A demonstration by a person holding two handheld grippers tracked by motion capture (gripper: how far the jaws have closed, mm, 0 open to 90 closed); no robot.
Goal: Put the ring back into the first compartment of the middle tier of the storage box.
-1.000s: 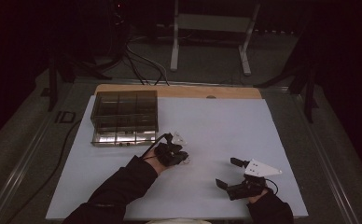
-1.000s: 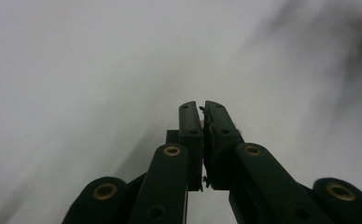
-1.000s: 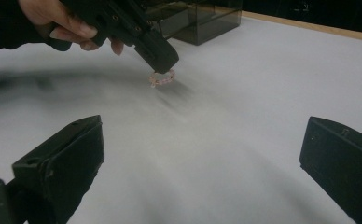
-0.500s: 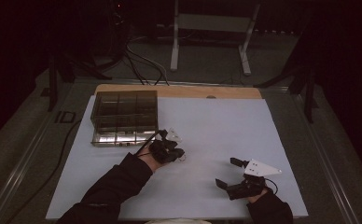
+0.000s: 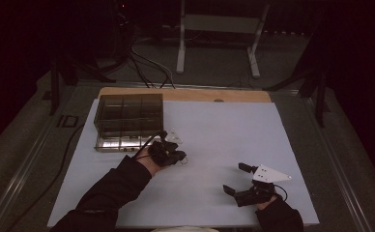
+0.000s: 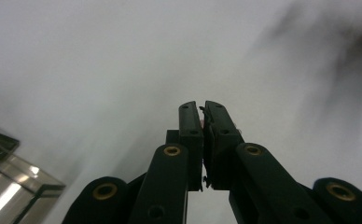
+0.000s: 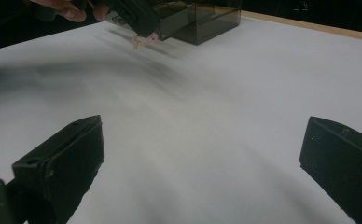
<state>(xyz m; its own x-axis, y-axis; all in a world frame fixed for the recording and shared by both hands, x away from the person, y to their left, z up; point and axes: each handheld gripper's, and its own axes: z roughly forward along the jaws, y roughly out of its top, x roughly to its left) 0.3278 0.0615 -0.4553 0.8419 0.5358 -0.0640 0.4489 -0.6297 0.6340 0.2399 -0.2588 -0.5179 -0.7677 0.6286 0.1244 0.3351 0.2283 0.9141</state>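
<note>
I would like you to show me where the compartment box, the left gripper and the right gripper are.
compartment box (image 5: 127, 108): high view, on its dark top grid.
left gripper (image 6: 202, 109): left gripper view, between the tips of its closed jaws.
right gripper (image 5: 237, 179): high view, midway between its two open jaws.

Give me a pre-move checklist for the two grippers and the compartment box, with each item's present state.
1. Left gripper jaws closed: ok, they stand together, with a sliver of something pinkish between them.
2. What that small pinkish thing is: cannot tell, too small and blurred.
3. Right gripper open: ok, jaws stand wide apart with bare sheet between them.
4. Dark compartment box in place at the sheet's far left: ok.
5. White sheet between the grippers free of things: ok.
6. Box contents: cannot tell, too dark.
</note>
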